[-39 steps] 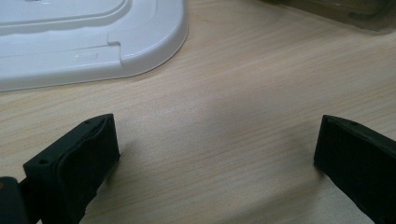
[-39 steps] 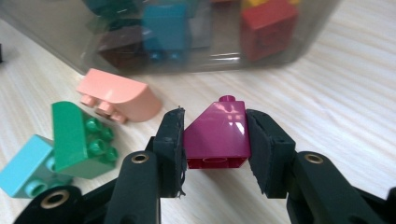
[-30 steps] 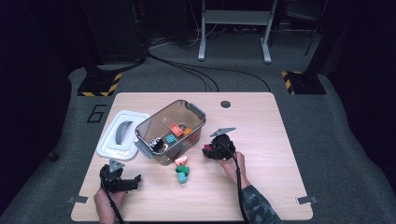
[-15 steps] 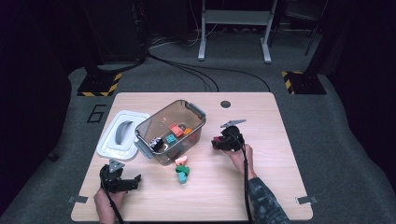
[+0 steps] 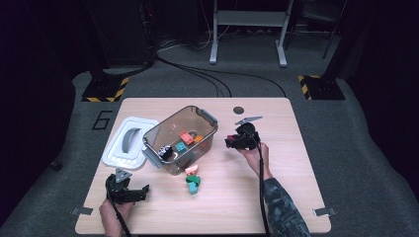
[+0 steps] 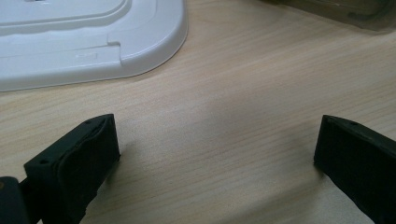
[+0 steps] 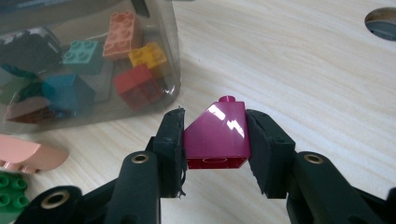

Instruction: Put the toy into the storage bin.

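Magenta brick (image 7: 217, 135) clamped in right gripper (image 7: 217, 140) jaws; seemingly lifted.

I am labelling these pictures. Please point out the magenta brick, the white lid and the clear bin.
magenta brick (image 7: 217, 135): right gripper view, its sloped face.
white lid (image 5: 116, 157): high view, its near rim.
clear bin (image 5: 210, 117): high view, its far corner.

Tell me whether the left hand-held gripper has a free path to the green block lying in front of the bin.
Probably yes. The left hand-held gripper sits open on the table, and bare wood lies between it and the green block. The bin stands farther back, out of the way.
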Available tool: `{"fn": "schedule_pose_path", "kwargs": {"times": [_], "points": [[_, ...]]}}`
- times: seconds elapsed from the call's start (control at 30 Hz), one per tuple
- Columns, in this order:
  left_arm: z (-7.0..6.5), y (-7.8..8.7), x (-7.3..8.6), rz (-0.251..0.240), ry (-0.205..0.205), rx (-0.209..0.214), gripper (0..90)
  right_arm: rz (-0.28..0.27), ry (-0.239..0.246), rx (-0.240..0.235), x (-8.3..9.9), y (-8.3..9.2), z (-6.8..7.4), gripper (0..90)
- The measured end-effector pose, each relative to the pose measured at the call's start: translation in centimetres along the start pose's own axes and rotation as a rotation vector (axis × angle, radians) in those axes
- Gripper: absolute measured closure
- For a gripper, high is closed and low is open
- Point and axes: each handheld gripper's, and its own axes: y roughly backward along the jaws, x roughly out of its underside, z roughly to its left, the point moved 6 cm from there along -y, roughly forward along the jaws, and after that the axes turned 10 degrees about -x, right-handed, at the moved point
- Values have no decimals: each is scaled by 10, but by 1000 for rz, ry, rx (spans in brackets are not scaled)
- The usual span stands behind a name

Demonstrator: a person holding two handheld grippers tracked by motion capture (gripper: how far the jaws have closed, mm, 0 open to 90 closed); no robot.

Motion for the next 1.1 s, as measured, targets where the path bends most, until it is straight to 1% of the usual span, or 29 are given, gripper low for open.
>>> {"fn": "schedule_pose_path", "kwargs": {"times": [0.03,0.1,0.2,0.23,0.3,0.37,0.47,0.57,0.63,0.67,0.83,0.87,0.93,0.97,1.03,1.07,1.1], "points": [[0,0,0,0,0,0,0,3,-5,2,-2,0,0,590],[0,0,0,0,0,0,0,9,7,5,-5,-1,-1,590],[0,0,0,1,-1,0,0,0,1,5,-10,0,-2,590],[1,0,0,6,-11,1,0,-1,12,7,-12,0,-3,590],[1,0,0,5,-10,1,0,-3,6,10,-16,1,-3,590],[1,0,0,6,-9,1,0,-1,18,15,-19,1,-5,590],[1,0,0,6,-10,1,0,5,14,20,-23,3,-5,591],[1,0,0,6,-10,1,0,0,19,31,-30,4,-8,590],[1,0,0,6,-10,1,0,-3,13,35,-34,6,-10,591],[1,0,0,6,-10,1,0,-8,22,39,-37,7,-11,591],[1,0,0,6,-10,2,0,-15,15,48,-47,11,-12,591],[1,0,0,6,-10,2,0,-18,30,58,-49,11,-13,591],[1,0,0,6,-10,2,0,-15,31,59,-52,12,-14,591],[1,0,0,6,-10,2,0,-17,31,66,-54,13,-14,591],[1,0,0,6,-10,2,0,-24,28,65,-58,15,-14,591],[1,0,0,5,-10,2,0,-29,39,70,-60,17,-15,591],[1,0,0,6,-10,1,0,-31,37,73,-61,18,-15,591]]}}
